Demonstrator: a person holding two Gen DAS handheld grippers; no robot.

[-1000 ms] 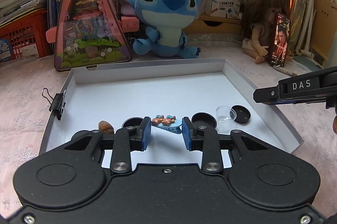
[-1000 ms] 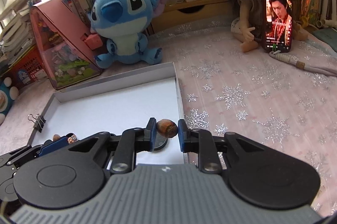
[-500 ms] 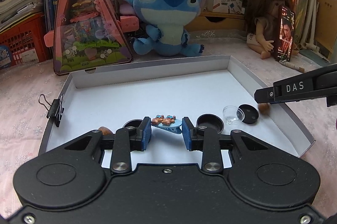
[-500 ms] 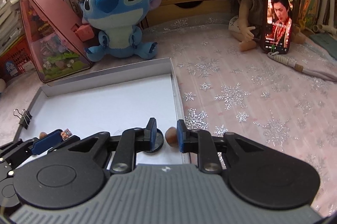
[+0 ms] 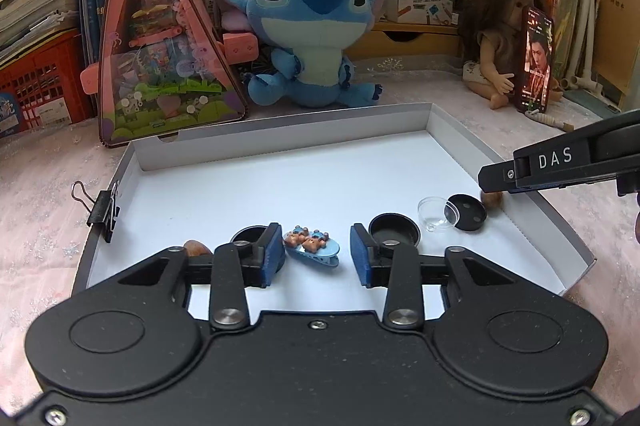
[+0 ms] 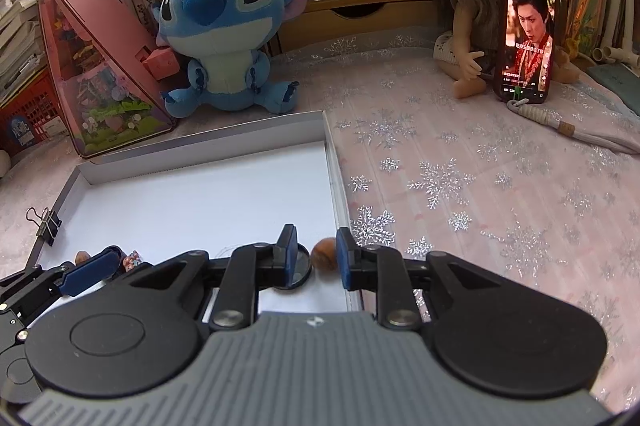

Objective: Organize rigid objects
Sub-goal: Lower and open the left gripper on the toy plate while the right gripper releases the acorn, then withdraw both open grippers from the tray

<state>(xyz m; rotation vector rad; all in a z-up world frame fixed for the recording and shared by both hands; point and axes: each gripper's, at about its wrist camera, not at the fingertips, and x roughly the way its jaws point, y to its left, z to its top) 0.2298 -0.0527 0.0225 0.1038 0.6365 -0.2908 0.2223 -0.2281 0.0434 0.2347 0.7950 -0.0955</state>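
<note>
A small blue plastic hair clip with tiny brown bears on top (image 5: 313, 246) lies on the white floor of a shallow white cardboard box lid (image 5: 280, 141), near the lid's near edge. The left tongs (image 5: 316, 253) straddle the clip; their jaws have just been opening and stand narrowly apart, with the blue pads clear of it on both sides. A black round cap (image 5: 394, 229) lies just right of the clip. Further right are a clear plastic dome (image 5: 432, 214) and a black disc (image 5: 466, 211).

By the lid's right wall a small brown nut (image 6: 325, 253) rests on the floor. The right tongs (image 6: 317, 254) have just been opening; the nut sits between their narrowly parted jaws, and no pad presses on it.

A black binder clip (image 5: 105, 211) grips the lid's left wall. The lid sits on a desk covered with a pink snowflake-patterned cloth (image 6: 480, 193).
</note>
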